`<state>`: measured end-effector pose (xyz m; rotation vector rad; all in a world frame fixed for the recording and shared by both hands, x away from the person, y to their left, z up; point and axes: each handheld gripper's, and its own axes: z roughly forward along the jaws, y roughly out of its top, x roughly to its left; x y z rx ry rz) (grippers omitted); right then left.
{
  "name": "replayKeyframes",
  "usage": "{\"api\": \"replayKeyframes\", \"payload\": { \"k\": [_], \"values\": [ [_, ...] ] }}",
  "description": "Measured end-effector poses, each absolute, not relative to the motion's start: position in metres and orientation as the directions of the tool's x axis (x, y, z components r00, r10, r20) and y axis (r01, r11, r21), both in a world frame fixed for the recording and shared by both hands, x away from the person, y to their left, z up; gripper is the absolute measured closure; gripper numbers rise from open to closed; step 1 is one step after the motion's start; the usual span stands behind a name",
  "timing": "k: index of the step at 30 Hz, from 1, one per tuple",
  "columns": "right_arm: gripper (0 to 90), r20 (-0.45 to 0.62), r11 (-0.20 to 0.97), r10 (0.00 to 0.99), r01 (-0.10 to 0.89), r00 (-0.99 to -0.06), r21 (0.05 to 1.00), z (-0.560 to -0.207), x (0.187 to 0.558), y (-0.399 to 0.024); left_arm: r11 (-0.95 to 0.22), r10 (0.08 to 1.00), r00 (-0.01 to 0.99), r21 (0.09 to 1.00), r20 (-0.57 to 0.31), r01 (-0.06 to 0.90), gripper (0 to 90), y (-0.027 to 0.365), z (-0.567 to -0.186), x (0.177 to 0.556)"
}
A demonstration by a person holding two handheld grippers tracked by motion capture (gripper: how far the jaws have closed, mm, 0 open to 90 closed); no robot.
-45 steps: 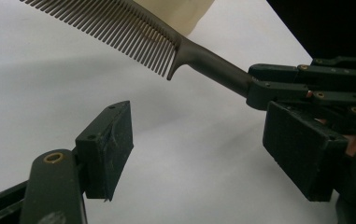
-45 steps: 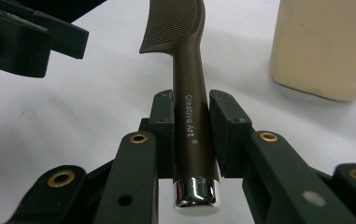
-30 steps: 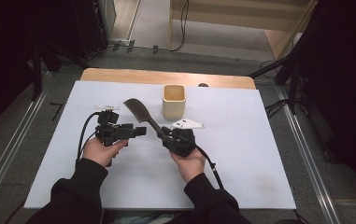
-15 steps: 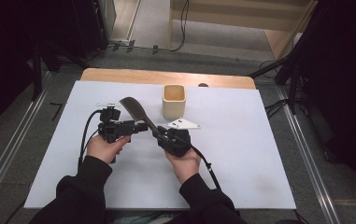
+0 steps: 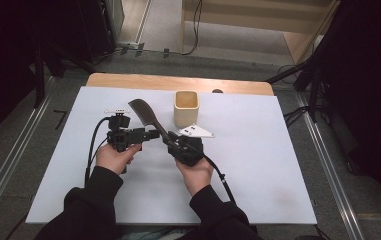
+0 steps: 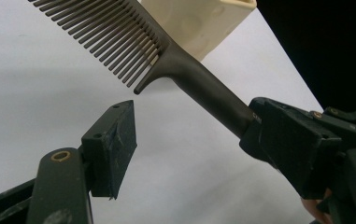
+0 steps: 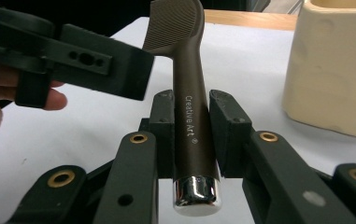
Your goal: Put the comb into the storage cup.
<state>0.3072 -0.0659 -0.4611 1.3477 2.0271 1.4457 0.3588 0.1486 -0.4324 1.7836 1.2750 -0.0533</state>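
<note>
Seen from the high view, a white table (image 5: 258, 165) carries a person's two hands with a black two-jaw gripper in each. The right gripper (image 5: 174, 143) sits near the table's middle and holds a dark brown plastic wide-tooth comb (image 5: 145, 116) by its handle, so that the comb rises slanting up and to the left above the tabletop. The left gripper (image 5: 150, 134) lies level just left of it, its tips pointing right and reaching the comb's handle. A cream square plastic cup (image 5: 186, 107) stands upright just behind the right gripper, apart from the comb.

From the left gripper view, the comb (image 6: 166, 51) crosses the picture diagonally, teeth at the upper left and handle running down to the right. The left gripper's jaws stand wide apart on either side of the handle; the near pad (image 6: 115, 140) hangs clear of it, and whether the far one touches cannot be told. The cup (image 6: 199, 18) shows behind the comb.

From the right gripper view, the right gripper (image 7: 192, 121) is clamped on the comb's handle (image 7: 189, 116), both pads pressing its sides, with the chrome end cap below them. The cup (image 7: 334, 65) stands to the right.
</note>
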Motion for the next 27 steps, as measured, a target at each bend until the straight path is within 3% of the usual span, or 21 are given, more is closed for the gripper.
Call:
{"api": "replayKeyframes", "payload": {
  "k": [27],
  "values": [
    [70.3,0.254,0.026,0.823,0.482,-0.507,0.876,-0.464,0.302,-0.05,0.029,0.738,0.401,0.619,-0.543,0.785,30.3,0.143,-0.438,0.372]
  ]
}}
